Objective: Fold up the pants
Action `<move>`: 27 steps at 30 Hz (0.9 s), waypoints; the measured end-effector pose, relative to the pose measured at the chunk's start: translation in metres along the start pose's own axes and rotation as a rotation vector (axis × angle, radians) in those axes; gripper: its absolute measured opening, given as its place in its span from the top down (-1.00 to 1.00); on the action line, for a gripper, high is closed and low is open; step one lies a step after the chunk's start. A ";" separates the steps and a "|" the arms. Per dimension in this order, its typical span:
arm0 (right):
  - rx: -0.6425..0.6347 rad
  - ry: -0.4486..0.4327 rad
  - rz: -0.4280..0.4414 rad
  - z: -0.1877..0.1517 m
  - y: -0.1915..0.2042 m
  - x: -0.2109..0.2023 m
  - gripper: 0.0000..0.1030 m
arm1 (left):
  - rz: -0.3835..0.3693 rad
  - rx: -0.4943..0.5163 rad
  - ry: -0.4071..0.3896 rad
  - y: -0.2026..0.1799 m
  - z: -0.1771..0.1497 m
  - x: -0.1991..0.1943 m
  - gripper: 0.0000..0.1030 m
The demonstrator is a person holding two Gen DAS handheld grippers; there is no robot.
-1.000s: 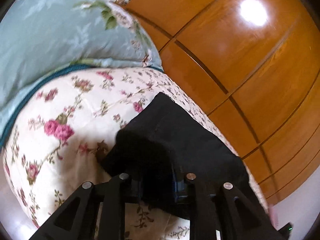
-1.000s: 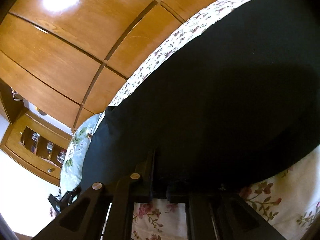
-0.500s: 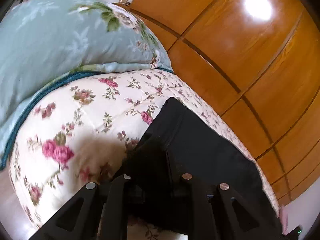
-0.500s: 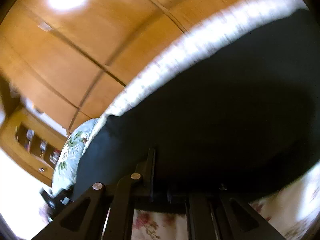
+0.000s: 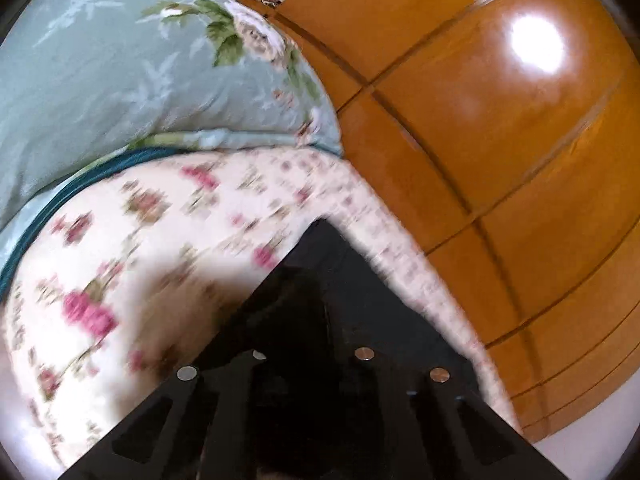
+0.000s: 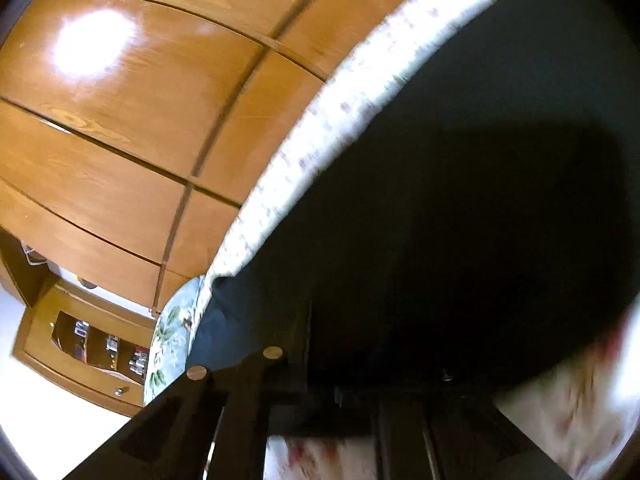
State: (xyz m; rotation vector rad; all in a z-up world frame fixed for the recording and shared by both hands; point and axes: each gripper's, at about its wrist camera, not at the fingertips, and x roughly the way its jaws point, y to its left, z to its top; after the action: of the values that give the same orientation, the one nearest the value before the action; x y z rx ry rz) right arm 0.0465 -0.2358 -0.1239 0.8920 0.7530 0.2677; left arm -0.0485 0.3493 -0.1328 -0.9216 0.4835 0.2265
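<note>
The black pants (image 5: 360,300) lie on a floral bedspread (image 5: 140,240). In the left wrist view my left gripper (image 5: 308,360) is shut on a bunched edge of the pants, and the cloth hides its fingertips. In the right wrist view the pants (image 6: 460,200) fill most of the frame. My right gripper (image 6: 352,384) is shut on their near edge, with the tips buried in dark cloth. Both views are blurred by motion.
A pale blue floral pillow (image 5: 140,72) lies at the head of the bed. Glossy wooden wardrobe doors (image 5: 500,120) stand close along the bed's far side. A wooden cabinet with small items (image 6: 92,344) shows at the lower left of the right wrist view.
Both grippers have moved with the pants edge held. In the left view the corner of the pants has drawn nearer and lower. In the right view the pants have shifted right and down.
</note>
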 end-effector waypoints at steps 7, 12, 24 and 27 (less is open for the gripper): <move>-0.214 -0.141 0.064 0.008 0.044 -0.025 0.85 | -0.011 0.073 -0.022 -0.004 0.007 -0.005 0.84; -0.062 0.000 -0.047 -0.015 -0.008 0.009 0.85 | 0.045 0.093 0.038 0.025 -0.017 0.007 0.77; -0.068 -0.029 -0.028 -0.012 -0.017 -0.012 0.58 | 0.220 0.066 -0.061 0.017 -0.018 -0.048 0.51; -0.055 -0.129 -0.048 0.002 -0.029 -0.035 0.44 | 0.258 0.104 -0.168 0.002 -0.021 -0.072 0.51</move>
State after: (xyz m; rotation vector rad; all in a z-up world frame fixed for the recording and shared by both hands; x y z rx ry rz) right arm 0.0202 -0.2722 -0.1293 0.8297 0.6435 0.1856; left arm -0.1184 0.3348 -0.1097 -0.7307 0.4534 0.5045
